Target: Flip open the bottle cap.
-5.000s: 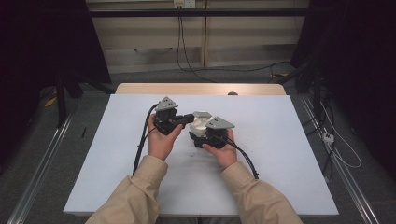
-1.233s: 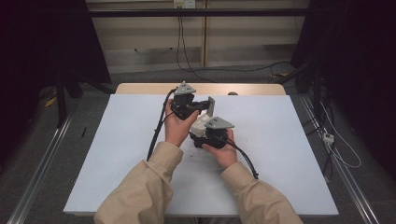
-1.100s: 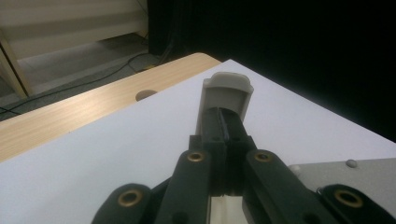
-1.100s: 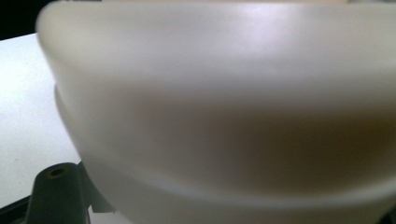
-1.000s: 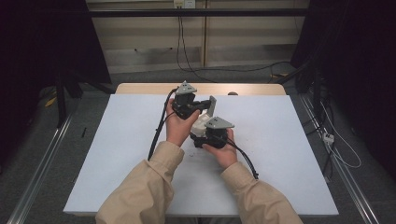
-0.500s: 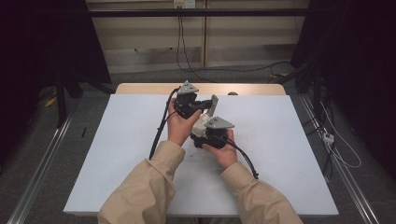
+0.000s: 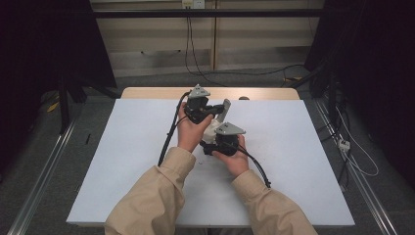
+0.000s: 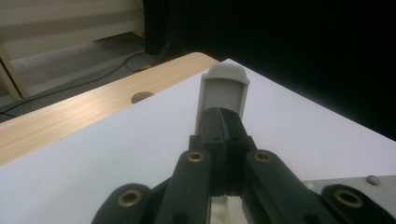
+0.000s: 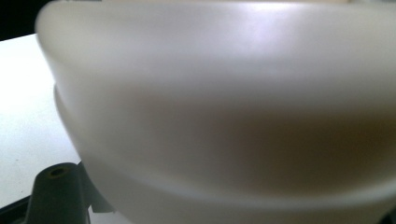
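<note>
A lab or test room set up for recording, not a home. Bare white desk with a wooden edge, ringed by black curtains on both sides. Metal rails laid along a grey carpeted floor. Loose cables trailing across the floor to a wall socket and a power strip. Plain pale panels behind.

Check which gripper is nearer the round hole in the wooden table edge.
Left. The left gripper sits at the far side of the white mat, close to the hole, clamped on a grey flap. The right gripper is nearer the person, farther from it.
</note>
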